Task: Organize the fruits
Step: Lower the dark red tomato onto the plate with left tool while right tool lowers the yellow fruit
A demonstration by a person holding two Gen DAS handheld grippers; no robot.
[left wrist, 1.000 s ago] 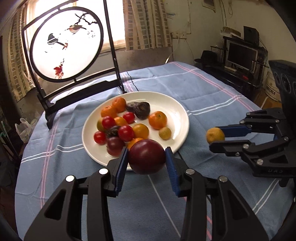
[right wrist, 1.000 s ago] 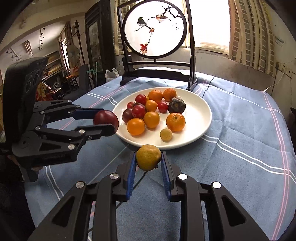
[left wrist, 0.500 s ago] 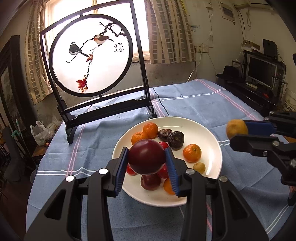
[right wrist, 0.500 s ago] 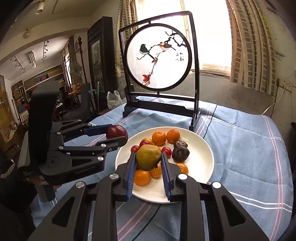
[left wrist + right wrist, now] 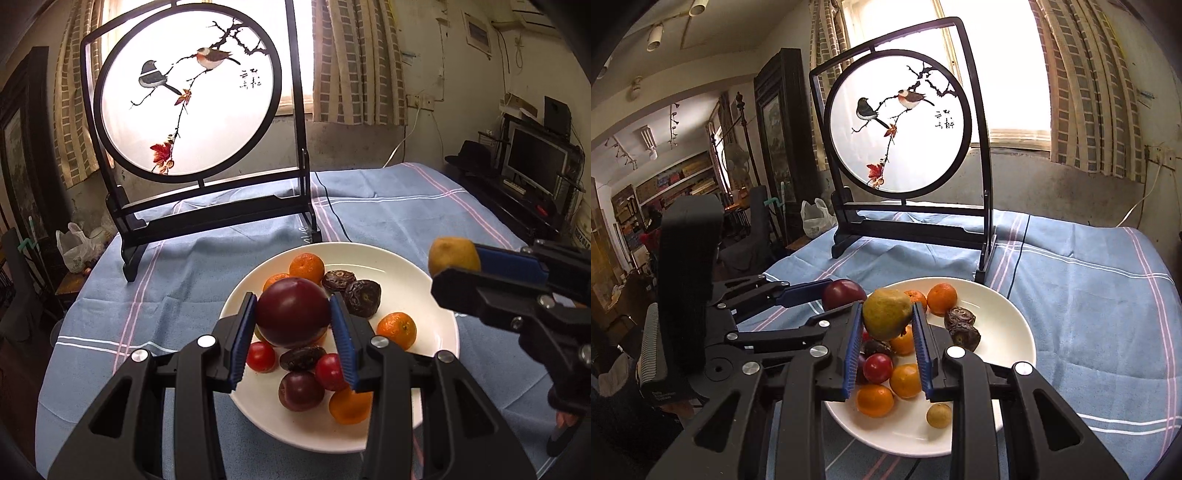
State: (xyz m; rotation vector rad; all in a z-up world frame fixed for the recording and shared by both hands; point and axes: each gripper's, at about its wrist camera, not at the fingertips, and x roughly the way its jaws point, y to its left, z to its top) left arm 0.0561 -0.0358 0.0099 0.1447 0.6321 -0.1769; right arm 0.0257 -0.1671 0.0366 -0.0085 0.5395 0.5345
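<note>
The left gripper point(image 5: 293, 319) is clenched on a dark red plum point(image 5: 293, 312), blue pads pressing both its sides; the plum hangs above the near-left part of the plate point(image 5: 424, 273); the right gripper point(image 5: 887, 326) is clamped on a yellow-green fruit point(image 5: 886, 313), held above the plate's left half — each tool shows in the other's view, the plum at the left, the yellow fruit at the right.

The plate is white and round, resting on a blue cloth point(image 5: 388, 214) with pale stripes; in it lie oranges point(image 5: 307, 267), one more orange point(image 5: 397, 329) set toward the right, two wrinkled dark fruits point(image 5: 364, 297) touching one another, cherry tomatoes point(image 5: 261, 356), a second plum point(image 5: 301, 390) near the front rim, and a small yellowish fruit point(image 5: 939, 415) apart from the pile.

Behind the plate stands a black-framed round screen point(image 5: 186, 99) painted with two birds on a branch; a black cord point(image 5: 332, 218) runs across the cloth beside its foot; a window with checked curtains point(image 5: 360, 62) glows behind; a monitor point(image 5: 535, 162) sits at the far right.
</note>
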